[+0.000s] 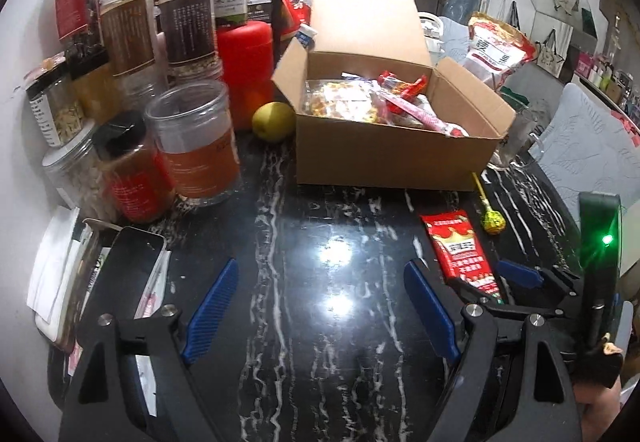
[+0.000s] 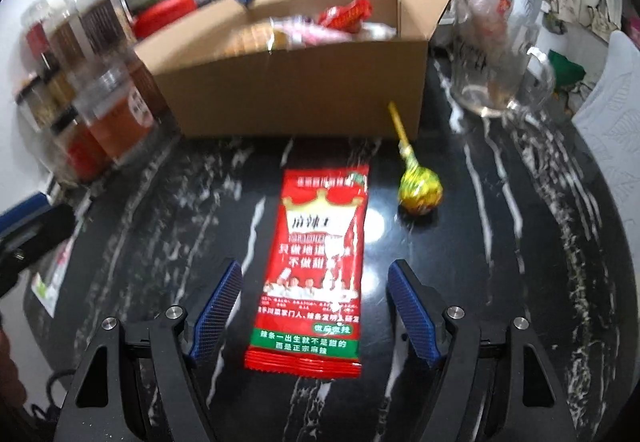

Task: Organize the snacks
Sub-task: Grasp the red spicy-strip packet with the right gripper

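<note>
i'm seeing a red, green-banded snack packet (image 2: 314, 274), a yellow-green lollipop (image 2: 420, 192), a brown box (image 2: 296, 90) and a black, white-veined table (image 2: 500, 242).

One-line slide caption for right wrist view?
Open right gripper straddles red snack packet beside lollipop, before snack box.

From my right wrist view the jars (image 2: 100, 102) along the worktop's left edge are smeared with blur, labels unreadable. The box (image 2: 288, 90) hides the lollipop (image 2: 420, 190) stick's tip. I can't read the snacks (image 1: 372, 102) inside.
</note>
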The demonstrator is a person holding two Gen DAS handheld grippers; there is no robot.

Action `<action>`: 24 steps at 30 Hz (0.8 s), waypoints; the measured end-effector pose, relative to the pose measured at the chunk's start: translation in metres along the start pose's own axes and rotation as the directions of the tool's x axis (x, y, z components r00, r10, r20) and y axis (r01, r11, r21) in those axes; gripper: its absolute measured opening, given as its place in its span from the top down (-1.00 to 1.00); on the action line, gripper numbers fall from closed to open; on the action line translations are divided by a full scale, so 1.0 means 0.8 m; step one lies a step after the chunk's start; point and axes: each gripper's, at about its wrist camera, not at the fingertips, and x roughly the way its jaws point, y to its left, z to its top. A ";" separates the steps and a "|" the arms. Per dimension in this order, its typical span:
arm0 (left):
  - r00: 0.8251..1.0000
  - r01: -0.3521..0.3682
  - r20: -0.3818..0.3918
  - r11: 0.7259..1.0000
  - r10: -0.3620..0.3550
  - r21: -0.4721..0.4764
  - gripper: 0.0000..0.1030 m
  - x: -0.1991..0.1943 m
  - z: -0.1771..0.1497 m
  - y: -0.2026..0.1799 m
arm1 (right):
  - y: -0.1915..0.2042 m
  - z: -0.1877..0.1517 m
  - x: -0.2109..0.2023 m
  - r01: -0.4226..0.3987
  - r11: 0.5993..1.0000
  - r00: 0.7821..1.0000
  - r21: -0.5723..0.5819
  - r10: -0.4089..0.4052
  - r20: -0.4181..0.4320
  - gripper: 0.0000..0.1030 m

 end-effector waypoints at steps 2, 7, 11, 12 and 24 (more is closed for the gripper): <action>1.000 -0.009 0.003 1.000 0.009 -0.011 -0.65 0.001 0.001 0.006 | 0.007 0.000 0.003 0.040 0.999 0.999 -0.037 -0.040 0.008 -0.49; 1.000 -0.014 -0.021 0.999 0.013 -0.039 -0.65 0.011 0.001 0.017 | 0.021 -0.005 0.005 0.092 0.990 0.996 -0.111 -0.089 0.030 -0.48; 0.999 0.004 -0.035 0.998 -0.007 -0.062 -0.65 0.015 0.000 0.019 | 0.024 -0.003 0.000 0.076 0.988 0.997 -0.135 -0.072 0.038 0.06; 0.999 0.010 -0.038 0.998 -0.013 -0.068 -0.65 0.016 0.000 0.019 | 0.023 -0.003 -0.001 0.074 0.988 0.997 -0.135 -0.069 0.041 0.08; 0.999 0.046 -0.008 0.999 -0.046 -0.011 -0.65 0.023 0.017 -0.023 | -0.030 -0.012 -0.045 -0.175 0.984 0.981 -0.020 0.176 0.085 0.12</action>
